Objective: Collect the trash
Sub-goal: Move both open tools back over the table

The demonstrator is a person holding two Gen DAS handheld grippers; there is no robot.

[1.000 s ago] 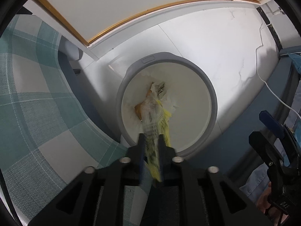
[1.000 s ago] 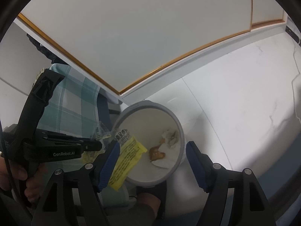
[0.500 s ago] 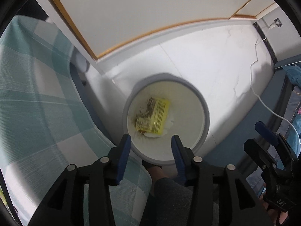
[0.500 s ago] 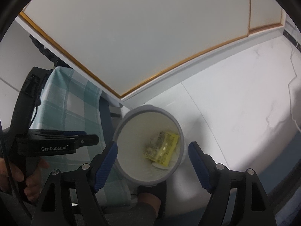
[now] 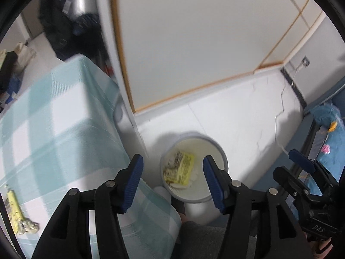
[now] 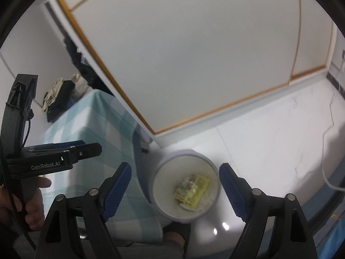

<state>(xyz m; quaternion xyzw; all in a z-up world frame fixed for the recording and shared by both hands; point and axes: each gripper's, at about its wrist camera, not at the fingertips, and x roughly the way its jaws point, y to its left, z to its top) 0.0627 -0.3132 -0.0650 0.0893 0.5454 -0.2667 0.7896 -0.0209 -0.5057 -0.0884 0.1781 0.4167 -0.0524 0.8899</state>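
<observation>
With a yellow wrapper (image 5: 185,168) lying flat inside the grey waste bin (image 5: 223,155) on the white floor, both hand-held tools hang above the rim with nothing between their fingers. Seen from its own camera, the left gripper (image 5: 172,170) stands about half spread, its blue pads clear of the bin; its jaws have just been opening, and the wrapper rests on crumpled white paper at the bottom, a sign the drop is judged complete. Alongside it, the right gripper (image 6: 174,185) gapes wide and empty, its jaws also having just been opening, framing the bin mouth from its side. Both tools point steeply down, which keeps the bin centred in view. Beside the bin stands a table under a teal checked cloth (image 5: 54,129), and 1 more yellow wrapper (image 5: 15,215) lies near its edge, apparently the next piece to gather. Reaching it would probably mean swinging the left tool back over the cloth.
</observation>
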